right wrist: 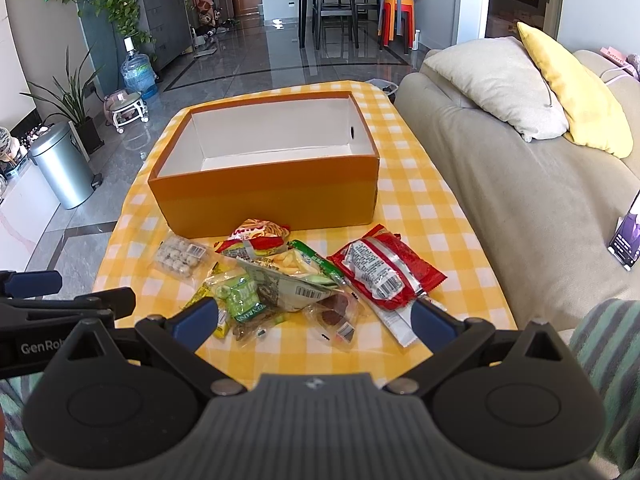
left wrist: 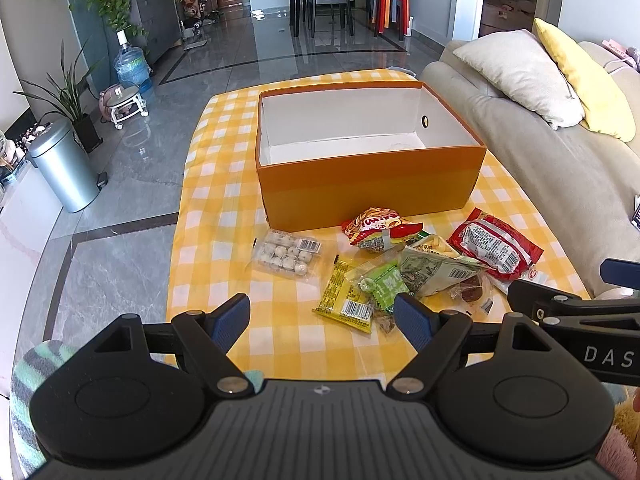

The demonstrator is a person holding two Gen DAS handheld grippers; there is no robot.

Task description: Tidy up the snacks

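Both fingers of the left hand-held gripper (left wrist: 322, 322) stood wide apart with nothing between them, low over the near edge of the surface (left wrist: 208, 184) with its yellow checked cloth. In the left wrist view, the orange box (left wrist: 370, 178) stood beyond the snacks with its long axis running left to right, its white inside bare. Just in front of it, the clear tray of round sweets (left wrist: 286, 256) lay alone on the left, its long side running roughly left to right. To the right of it was a loose pile: the red-yellow bag (left wrist: 378, 228) touching the box wall, the red packet (left wrist: 494, 248) with its long axis slanting from upper left to lower right, the yellow packet (left wrist: 346, 296) lying from far to near, and the green packet (left wrist: 384, 284) on top of it. At the right edge, part of the other tool came into view.

In the right wrist view, the right hand-held gripper (right wrist: 314, 320) was released too, its blue fingers (right wrist: 196, 320) spread, holding nothing, with the near edge of the pile between them. Here the box (right wrist: 272, 196) was turned a little, and the red packet (right wrist: 384, 272) pointed from far left toward near right. A sofa (right wrist: 520, 200) stood just beside the surface on the right.
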